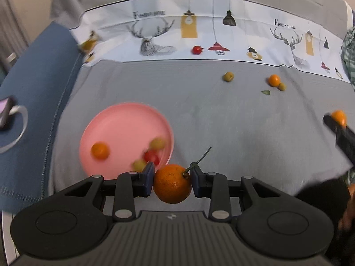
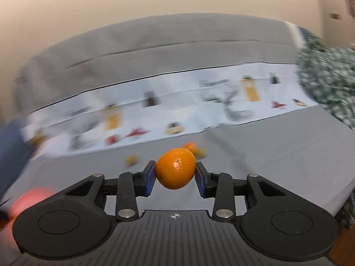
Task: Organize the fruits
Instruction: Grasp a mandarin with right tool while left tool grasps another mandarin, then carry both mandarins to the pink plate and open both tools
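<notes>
Near the bed's left edge: pink plate (image 1: 124, 119) already gathering a mandarin (image 1: 100, 150), a cherry tomato (image 1: 152, 157) and two green fruits. Just right of its rim: left claw (image 1: 172, 182) clamped on a stemmed mandarin (image 1: 172, 184), probably bound for the plate. Toward the far right: green fruit (image 1: 228, 76), small orange (image 1: 274, 80), loose, yet to collect. Right claw (image 2: 175, 173) clamped on a second mandarin (image 2: 175, 168), lifted clear. Left wrist view alone shows the plate's contents; right wrist view alone shows the right grip squarely, plate a mere blur.
</notes>
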A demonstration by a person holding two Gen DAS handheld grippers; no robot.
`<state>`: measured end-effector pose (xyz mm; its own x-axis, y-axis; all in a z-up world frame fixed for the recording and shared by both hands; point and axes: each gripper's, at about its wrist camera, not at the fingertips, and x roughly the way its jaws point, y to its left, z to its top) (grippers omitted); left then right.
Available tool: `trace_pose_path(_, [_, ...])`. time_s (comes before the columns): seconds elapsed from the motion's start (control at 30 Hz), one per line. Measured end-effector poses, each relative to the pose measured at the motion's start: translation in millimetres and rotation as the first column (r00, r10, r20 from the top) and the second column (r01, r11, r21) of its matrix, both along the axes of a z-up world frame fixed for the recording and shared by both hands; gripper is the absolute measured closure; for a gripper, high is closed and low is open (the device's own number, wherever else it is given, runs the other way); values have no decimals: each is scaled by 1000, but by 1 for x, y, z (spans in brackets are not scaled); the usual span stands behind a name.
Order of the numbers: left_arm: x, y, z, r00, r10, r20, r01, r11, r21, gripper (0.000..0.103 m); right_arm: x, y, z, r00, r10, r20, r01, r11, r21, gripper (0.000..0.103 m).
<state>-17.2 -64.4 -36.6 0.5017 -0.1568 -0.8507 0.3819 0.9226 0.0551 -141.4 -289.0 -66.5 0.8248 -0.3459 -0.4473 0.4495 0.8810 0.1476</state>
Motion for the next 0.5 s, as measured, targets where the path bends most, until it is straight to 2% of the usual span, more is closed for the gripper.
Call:
trace_pose_path(0.07, [-18, 19, 3, 1000, 7, 10, -7, 1000, -3, 65, -21, 34, 10, 996, 91, -15, -91, 996, -9, 64])
trace_pose_path(0.27, [-64, 65, 13, 998, 45, 51, -43, 998, -45, 65, -52, 102, 28, 962, 271, -27, -269, 961, 69, 64])
trace_pose_path(0.37, [-80, 85, 21, 994, 72, 85, -65, 995, -76, 65, -59, 130, 39, 941, 335, -41, -334, 942, 20, 64])
trace_pose_path(0.5, [-97, 114, 30, 986, 126, 112, -110, 985, -133, 65, -67, 149, 50, 930, 365, -42, -367, 930, -32, 64])
